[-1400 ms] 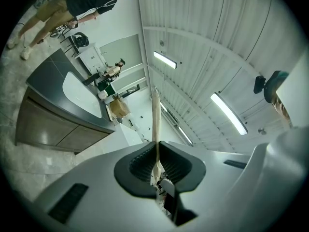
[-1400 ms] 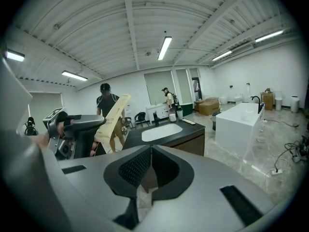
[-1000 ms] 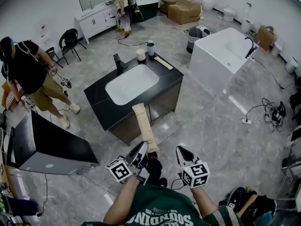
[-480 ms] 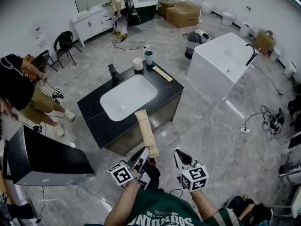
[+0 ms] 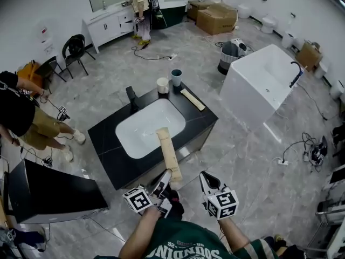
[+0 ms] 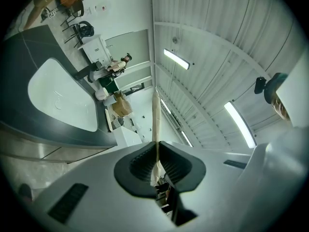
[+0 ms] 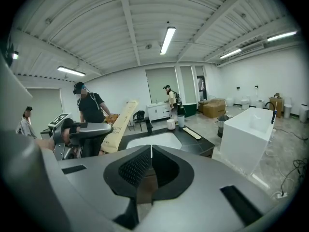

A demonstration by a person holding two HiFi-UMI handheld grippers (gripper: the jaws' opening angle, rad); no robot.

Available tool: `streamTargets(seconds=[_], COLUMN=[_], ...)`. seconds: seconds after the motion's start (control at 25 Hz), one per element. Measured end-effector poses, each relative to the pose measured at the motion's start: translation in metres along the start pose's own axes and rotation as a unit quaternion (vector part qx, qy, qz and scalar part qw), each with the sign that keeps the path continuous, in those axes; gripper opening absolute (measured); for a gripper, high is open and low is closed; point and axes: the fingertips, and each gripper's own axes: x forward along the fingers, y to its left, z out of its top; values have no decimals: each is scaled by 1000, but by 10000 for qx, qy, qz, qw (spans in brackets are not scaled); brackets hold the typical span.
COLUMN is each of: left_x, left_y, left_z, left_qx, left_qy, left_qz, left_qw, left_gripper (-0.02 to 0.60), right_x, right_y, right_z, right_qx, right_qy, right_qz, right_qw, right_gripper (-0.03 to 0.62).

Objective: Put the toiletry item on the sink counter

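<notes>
The toiletry item is a long beige tube (image 5: 167,152). My left gripper (image 5: 164,181) is shut on its lower end, and its tip points out over the near rim of the white basin (image 5: 144,128). The left gripper view shows the tube (image 6: 155,124) edge-on between the closed pads. The basin sits in the black sink counter (image 5: 108,155), just ahead of me. My right gripper (image 5: 207,182) hangs to the right of the tube, shut and empty. In the right gripper view the tube (image 7: 118,124) stands to the left of the counter (image 7: 195,141).
A black faucet (image 5: 131,96), two cups (image 5: 163,84) (image 5: 176,77) and a flat beige strip (image 5: 192,99) stand on the counter's far side. A white bathtub (image 5: 264,85) is to the right, a black cabinet (image 5: 48,177) to the left. One person (image 5: 16,112) stands at left, another (image 5: 141,4) far back.
The sink counter has come closer; the tube's tip now reaches over the basin's near rim. Both grippers keep their places and states. The person at left has shifted.
</notes>
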Motion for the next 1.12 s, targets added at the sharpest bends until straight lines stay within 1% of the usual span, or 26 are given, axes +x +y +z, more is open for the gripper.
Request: streamTargets(seconds=[0.28,0.52,0.92,1.04,1.12], left_x=[43,66,105,119,129], left_y=[34,57,66,72,78], left_z=[42,72,81,91,99], left_qx=[-70,-102,-129,-109,-86], left_qy=[56,65,4,-79,-157], left_qz=[65,136,200,288,386], left_qw=[9999,9998,9997,9995,9991], left_gripper=[34,34,34,34,34], right_x=[61,97,119,138,153], right_y=[-23,-40,-79,-93,-103], right_z=[27,46,58,70,80], right_qx=[47,87,105,74,67], right_qy=[71,94,111,39,-19], right_qz=[31,-27,-119,-59,62], right_qw=[10000,9999,9998,9999,10000], right_gripper=[43,43,43,43,43])
